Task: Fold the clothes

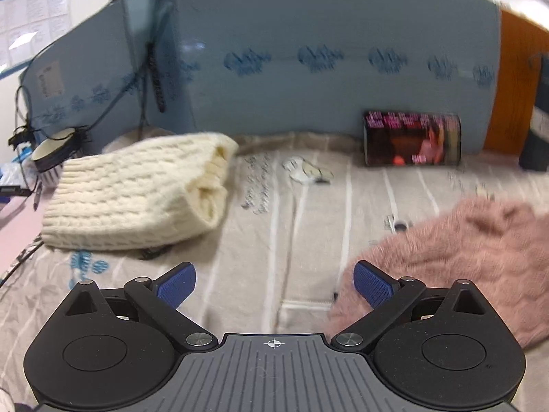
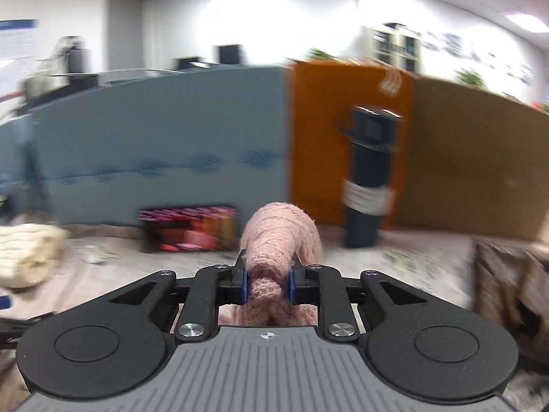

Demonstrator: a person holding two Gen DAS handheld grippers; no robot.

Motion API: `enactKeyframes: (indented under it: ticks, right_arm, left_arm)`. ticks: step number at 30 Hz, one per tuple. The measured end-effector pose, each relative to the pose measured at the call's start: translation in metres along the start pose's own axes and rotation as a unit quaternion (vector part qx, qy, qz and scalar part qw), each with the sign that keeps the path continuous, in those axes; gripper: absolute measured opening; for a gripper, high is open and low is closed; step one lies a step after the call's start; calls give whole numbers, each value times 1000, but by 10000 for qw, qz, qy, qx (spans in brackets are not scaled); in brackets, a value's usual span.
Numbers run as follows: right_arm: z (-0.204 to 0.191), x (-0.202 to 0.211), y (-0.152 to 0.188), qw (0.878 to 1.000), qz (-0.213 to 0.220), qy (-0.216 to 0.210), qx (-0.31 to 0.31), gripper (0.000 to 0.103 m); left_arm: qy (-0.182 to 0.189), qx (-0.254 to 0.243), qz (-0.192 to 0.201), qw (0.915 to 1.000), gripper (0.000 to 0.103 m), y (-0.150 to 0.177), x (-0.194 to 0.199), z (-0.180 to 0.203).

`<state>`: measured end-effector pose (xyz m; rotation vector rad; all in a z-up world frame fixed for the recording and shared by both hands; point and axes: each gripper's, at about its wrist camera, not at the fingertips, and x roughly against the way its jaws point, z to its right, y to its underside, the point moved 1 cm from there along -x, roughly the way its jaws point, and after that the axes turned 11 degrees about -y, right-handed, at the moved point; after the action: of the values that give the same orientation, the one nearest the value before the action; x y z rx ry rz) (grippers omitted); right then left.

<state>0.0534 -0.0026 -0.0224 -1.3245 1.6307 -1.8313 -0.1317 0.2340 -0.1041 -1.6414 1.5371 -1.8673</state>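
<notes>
Two sweaters: pink sweater (image 2: 271, 257), cream sweater (image 1: 137, 192)

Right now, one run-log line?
left tongs open, empty | right tongs shut on fuzzy pink knit sweater | cream cable-knit sweater folded

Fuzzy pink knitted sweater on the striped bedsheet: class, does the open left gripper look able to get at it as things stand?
Probably yes. The left gripper stands open and empty, the fuzzy pink knitted sweater lies just beside its right finger, and nothing sits between them on the striped bedsheet.
</notes>
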Motion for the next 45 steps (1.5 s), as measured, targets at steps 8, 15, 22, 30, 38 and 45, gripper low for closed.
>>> enactKeyframes:
  ticks: [8,15,22,30,38,45]
  right_arm:
    - [-97,-19,8,9823,-62,-989,1590,19]
    - [-149,-50,38,9606,-770,-2100,1652,19]
    - [-147,-78,58,9499,-1599,-2496,992,42]
    - [-106,-28,33,9611,-1179,-2463,404,81]
    - [-26,-20,44,9711,-1355,-1475,-1297,81]
    - [-2,-27,58,9558,-1582,-1244,-2141,81]
  left_arm:
    - [50,1016,-105,9948,100,-4,21,-49]
    - [720,1788,-202,9810,100,-6,27,-70]
    - [1347,2465,-496,9585,99,-6,20,-82]
    - [2801,2907,-1026,9091,98,-4,7,-65]
    - [2978,1785,-1516,9255,50,-4,-2,-8]
    - [2988,1280,-924,9412,18,-14,9,5]
